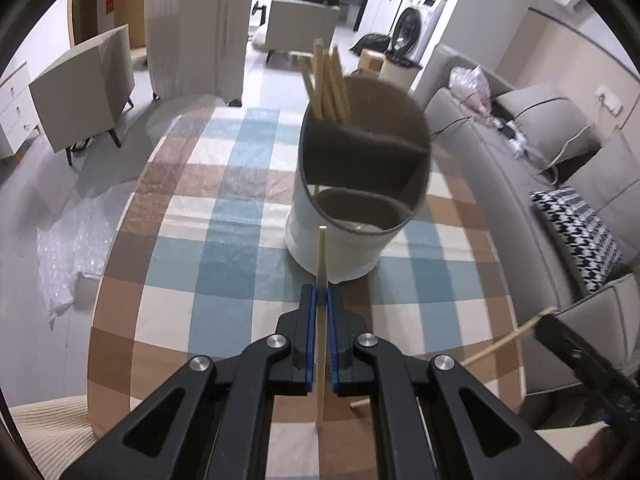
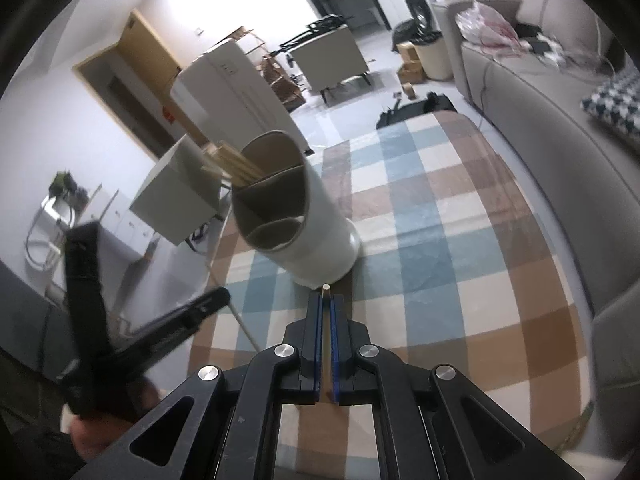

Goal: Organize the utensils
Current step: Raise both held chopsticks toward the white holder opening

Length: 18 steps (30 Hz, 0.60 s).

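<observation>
A chopstick (image 1: 321, 320) is clamped in the left gripper (image 1: 321, 294), another chopstick (image 2: 326, 289) in the right gripper (image 2: 327, 300), both near the holder (image 1: 356, 184) on the bench (image 1: 200, 240). Dropping them beside the stored chopsticks (image 1: 326, 84) is likely next. The left stick's full length is shown only in the left view.

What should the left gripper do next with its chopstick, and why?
Probably lift it over the far section of the white holder and lower it in. The left gripper is shut on one chopstick, and the other chopsticks already stand together in that far section, so this one likely belongs there.
</observation>
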Each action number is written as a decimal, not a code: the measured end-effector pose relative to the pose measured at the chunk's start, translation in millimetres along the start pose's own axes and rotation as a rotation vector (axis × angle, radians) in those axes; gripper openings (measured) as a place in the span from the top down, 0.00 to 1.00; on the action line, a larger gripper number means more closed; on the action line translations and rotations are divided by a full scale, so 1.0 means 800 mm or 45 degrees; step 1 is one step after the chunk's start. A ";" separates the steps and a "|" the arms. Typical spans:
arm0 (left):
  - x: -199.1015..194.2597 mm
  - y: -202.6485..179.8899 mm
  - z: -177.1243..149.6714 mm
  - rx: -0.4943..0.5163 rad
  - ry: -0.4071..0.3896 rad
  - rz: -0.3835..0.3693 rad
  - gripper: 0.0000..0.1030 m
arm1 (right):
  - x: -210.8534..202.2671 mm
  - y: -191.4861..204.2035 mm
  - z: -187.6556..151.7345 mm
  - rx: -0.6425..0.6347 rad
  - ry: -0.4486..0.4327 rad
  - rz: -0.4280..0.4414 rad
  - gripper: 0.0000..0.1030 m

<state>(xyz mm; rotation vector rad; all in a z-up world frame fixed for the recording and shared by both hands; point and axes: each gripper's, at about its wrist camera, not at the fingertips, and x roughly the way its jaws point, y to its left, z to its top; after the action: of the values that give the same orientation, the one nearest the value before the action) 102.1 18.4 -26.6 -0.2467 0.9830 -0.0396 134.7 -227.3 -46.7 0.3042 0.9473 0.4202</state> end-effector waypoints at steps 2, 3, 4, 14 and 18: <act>0.006 -0.025 -0.007 0.012 -0.026 -0.014 0.99 | -0.003 0.010 -0.005 -0.041 -0.007 -0.008 0.97; 0.006 -0.023 -0.008 0.019 -0.039 -0.024 0.99 | -0.004 0.014 -0.006 -0.053 -0.009 -0.010 0.97; 0.009 -0.025 -0.010 0.029 -0.048 -0.029 0.99 | -0.006 0.018 -0.008 -0.066 -0.011 -0.013 0.97; 0.002 -0.030 -0.010 0.129 -0.061 -0.030 0.99 | -0.012 0.047 -0.020 -0.108 -0.045 -0.069 0.97; -0.008 -0.029 -0.002 0.132 -0.060 -0.048 0.99 | -0.021 0.051 -0.016 -0.107 -0.070 -0.082 0.97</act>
<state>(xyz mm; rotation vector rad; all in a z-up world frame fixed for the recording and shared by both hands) 98.9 -3.8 -16.6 -0.1700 0.9267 -0.1183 106.7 -198.2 -24.2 0.2075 0.8809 0.3895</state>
